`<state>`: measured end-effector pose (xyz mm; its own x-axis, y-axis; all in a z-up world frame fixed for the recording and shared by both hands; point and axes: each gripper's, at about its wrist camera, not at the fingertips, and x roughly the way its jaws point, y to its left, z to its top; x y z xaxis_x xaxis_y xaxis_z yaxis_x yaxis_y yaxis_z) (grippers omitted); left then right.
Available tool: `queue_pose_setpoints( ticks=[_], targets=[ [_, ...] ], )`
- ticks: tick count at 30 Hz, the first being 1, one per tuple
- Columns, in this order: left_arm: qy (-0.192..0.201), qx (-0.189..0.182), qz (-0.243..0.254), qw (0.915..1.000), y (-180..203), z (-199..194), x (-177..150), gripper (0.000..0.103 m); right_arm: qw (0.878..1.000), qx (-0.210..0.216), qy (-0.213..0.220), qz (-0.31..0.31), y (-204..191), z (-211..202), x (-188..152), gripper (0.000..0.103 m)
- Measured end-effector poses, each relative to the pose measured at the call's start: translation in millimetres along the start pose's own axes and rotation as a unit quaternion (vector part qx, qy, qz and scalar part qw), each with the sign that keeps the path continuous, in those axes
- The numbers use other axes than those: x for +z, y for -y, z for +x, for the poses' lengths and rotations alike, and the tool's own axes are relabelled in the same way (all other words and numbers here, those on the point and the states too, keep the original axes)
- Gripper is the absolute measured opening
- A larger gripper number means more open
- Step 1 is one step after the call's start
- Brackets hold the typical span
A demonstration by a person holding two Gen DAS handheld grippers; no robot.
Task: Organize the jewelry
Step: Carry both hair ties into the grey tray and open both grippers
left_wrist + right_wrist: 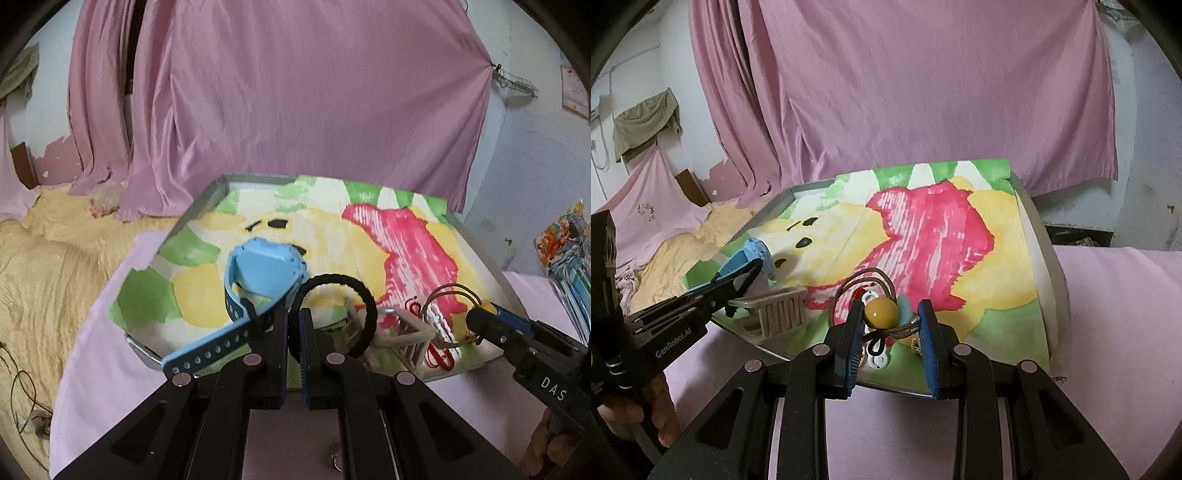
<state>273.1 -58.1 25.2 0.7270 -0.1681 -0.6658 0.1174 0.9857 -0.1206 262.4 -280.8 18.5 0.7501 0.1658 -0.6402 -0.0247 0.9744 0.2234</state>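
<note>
A metal tray [147, 356] lined with a colourful painted cloth [923, 229] holds the jewelry. My left gripper [294, 328] is shut on a black hair tie [369, 310], whose loop stands up above the fingers. A light blue watch [262, 271] sits just left of them, its strap crossing the left finger. My right gripper [891, 325] is closed around a gold wire bangle [849, 288] with a yellow bead [881, 313], which sits between its blue pads. A small beige slatted basket [783, 310] stands between the two grippers.
Red coiled bangles [439, 354] and a white piece [877, 360] lie at the tray's near edge. The tray rests on a pink sheet [1108, 314]. A yellow blanket [44, 266] is at left and a pink curtain behind. A hand [661, 413] holds the left gripper.
</note>
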Motion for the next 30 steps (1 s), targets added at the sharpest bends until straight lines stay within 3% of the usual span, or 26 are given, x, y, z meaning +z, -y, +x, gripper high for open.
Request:
queue_pose_setpoints(
  ticks=[5,10,11,12,15,17,20,22,24,27,30],
  targets=[
    [-0.014,-0.002,-0.007,0.9999,-3,3,-2,0.006,1.0,-0.006,-0.023,-0.002,-1,10,0,0.028],
    [-0.019,-0.001,-0.004,0.9998,-2,4,-3,0.008,0.999,-0.004,-0.031,-0.016,-7,12,-1,0.043],
    [-0.018,-0.004,-0.005,0.9998,-2,3,-4,0.014,0.999,-0.006,-0.029,-0.017,-7,11,-1,0.046],
    [-0.015,-0.008,-0.006,0.9998,-3,3,-4,0.027,1.0,-0.008,-0.024,-0.017,-7,10,-1,0.048],
    [0.001,-0.023,-0.018,0.9996,-5,-4,-4,0.045,1.0,-0.014,-0.002,-0.006,-2,0,0,0.048],
    [0.009,-0.026,-0.022,0.9994,-6,-7,-5,0.046,1.0,-0.019,0.02,0.003,1,-8,-1,0.049],
    [0.021,-0.028,-0.021,0.9992,-6,-14,-5,0.049,0.998,-0.025,0.056,0.004,2,-22,-1,0.062],
    [0.03,-0.032,-0.02,0.9988,-5,-20,-5,0.057,0.996,-0.032,0.079,-0.002,0,-31,-2,0.068],
    [0.05,-0.04,-0.026,0.9976,-6,-31,-7,0.078,0.994,-0.036,0.098,-0.007,-3,-41,-4,0.075],
    [0.087,-0.039,-0.039,0.9947,-11,-48,-10,0.086,0.99,-0.04,0.134,-0.007,-5,-58,-7,0.087],
    [0.107,-0.041,-0.047,0.9923,-16,-63,-14,0.091,0.984,-0.042,0.175,-0.009,-9,-78,-11,0.091]
  ],
)
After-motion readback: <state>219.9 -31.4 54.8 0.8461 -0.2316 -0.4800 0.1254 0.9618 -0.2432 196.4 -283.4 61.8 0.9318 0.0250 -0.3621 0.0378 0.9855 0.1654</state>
